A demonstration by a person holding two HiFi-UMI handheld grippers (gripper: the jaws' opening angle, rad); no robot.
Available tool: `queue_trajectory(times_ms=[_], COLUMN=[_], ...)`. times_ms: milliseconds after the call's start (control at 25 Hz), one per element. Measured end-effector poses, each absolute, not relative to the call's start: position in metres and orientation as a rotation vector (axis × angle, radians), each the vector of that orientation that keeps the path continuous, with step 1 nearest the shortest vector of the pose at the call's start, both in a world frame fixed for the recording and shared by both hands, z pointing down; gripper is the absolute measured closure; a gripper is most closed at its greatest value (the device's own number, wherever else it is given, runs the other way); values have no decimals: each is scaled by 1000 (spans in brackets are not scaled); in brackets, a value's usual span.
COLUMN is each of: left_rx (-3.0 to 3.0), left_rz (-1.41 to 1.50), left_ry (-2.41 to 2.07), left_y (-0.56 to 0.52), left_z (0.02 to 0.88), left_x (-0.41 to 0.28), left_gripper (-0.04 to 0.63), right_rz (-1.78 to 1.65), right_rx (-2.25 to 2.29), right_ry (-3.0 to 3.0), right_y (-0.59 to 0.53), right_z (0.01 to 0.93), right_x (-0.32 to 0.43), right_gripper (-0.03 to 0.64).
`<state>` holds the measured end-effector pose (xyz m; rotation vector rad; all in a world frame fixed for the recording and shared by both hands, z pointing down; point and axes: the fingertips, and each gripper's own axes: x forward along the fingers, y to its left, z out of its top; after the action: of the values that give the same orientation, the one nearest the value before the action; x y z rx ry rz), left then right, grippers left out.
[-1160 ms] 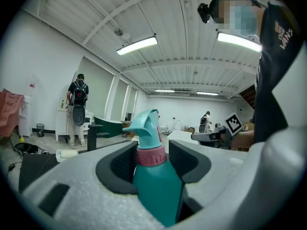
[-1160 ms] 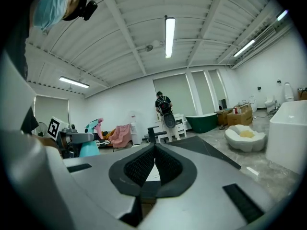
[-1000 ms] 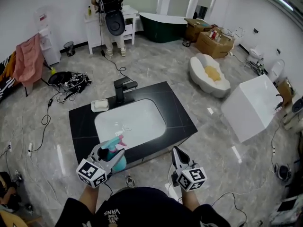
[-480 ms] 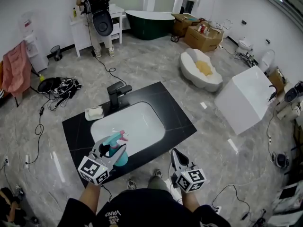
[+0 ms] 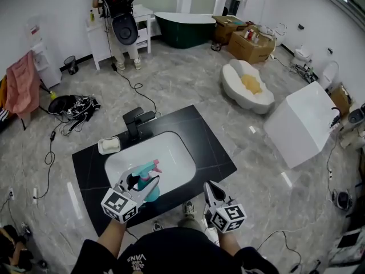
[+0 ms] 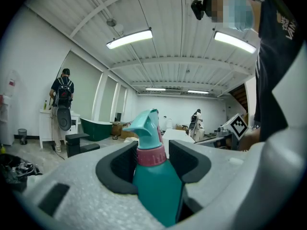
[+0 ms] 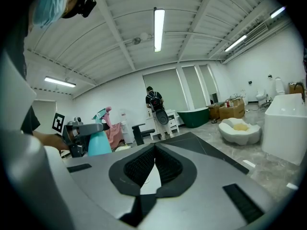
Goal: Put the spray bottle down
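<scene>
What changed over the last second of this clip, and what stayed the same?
The left gripper carried the spray bottle forward, from the front edge of the black counter to over the near part of the white basin. Its grip on the bottle is unchanged; nothing was let go. The right gripper remains shut and empty in front of the counter.

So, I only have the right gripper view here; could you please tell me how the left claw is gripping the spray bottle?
Observer: The left claw is shut on the spray bottle, with a pad on either side of its pink collar and the bottle upright.
Operator: Thank you, and what lies beneath it?
Observer: In the head view it appears to hang over the near part of the white sink, which is set in the black counter.
</scene>
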<state>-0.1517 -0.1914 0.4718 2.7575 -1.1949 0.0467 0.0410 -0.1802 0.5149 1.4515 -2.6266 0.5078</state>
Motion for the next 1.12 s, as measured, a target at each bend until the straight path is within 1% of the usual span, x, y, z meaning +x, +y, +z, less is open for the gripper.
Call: queue_trajectory(times_ms=[320, 680, 1120], left_rx=[2765, 2815, 2850], left_rz=[6, -18, 7], left_ry=[-1181, -1181, -1260], left_y=[-256, -331, -415], left_z=[475, 484, 508], left_x=[-95, -36, 8], left_gripper=[385, 385, 385], right_rz=[536, 592, 655], right_rx=[1411, 1344, 1328], right_ry=[-2632, -2661, -2582], right_y=[-237, -275, -309], right_z=[515, 540, 568], right_x=[70, 107, 153], right_gripper=[612, 612, 612])
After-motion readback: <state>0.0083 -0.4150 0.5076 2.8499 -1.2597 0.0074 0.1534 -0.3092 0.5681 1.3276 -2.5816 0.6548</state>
